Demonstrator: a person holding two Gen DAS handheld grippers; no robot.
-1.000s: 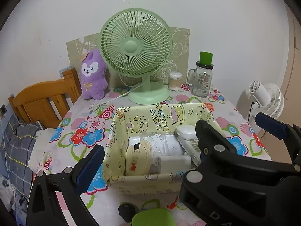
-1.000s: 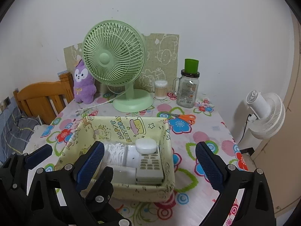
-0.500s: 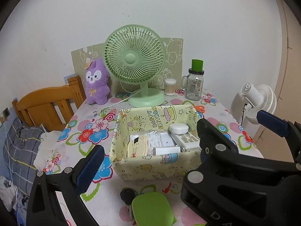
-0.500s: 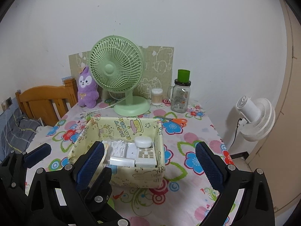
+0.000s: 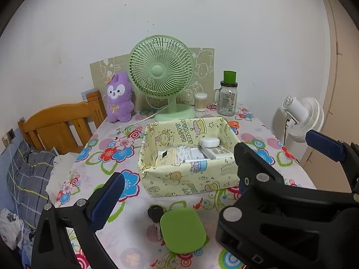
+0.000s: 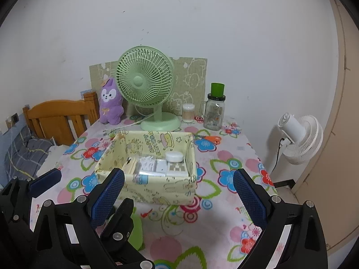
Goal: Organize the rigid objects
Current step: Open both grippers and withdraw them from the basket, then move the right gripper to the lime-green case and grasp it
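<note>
Pale yellow cartoon-print fabric forms the storage box (image 5: 190, 174) in the middle of your floral tabletop (image 5: 107, 139), and it already carries the sorted things: a white remote control (image 5: 218, 152) along its right side with a round white case (image 5: 209, 142) lying on its far end, a bundle of white cable (image 5: 182, 153) beside that, and a cream round-edged item (image 5: 168, 158) on the left that is too small to name. Your left claw (image 5: 211, 170) stands wide open with nothing between its blue pads (image 5: 107, 199), held above the near edge of the tabletop. Below it, in front of the box and apart from it, lies a flat green rounded-square object (image 5: 182, 231) with a black key head (image 5: 155, 213) touching its left corner. Your right claw (image 6: 178, 198) is likewise spread wide and empty, hanging over the tabletop just in front of the box; the left claw's black frame shows at the lower left of that view. At the back stand a green desk fan (image 6: 145, 83), a purple plush rabbit (image 6: 111, 100), a tub of cotton swabs (image 6: 188, 113) and a glass mug jar with a green cap (image 6: 215, 109). Orange-handled scissors (image 6: 209, 138) lie just beyond the box's far right corner. A white floor fan (image 6: 299, 139) stands off the tabletop's right side, and a wooden bed frame (image 6: 60, 116) sits to the left.
</note>
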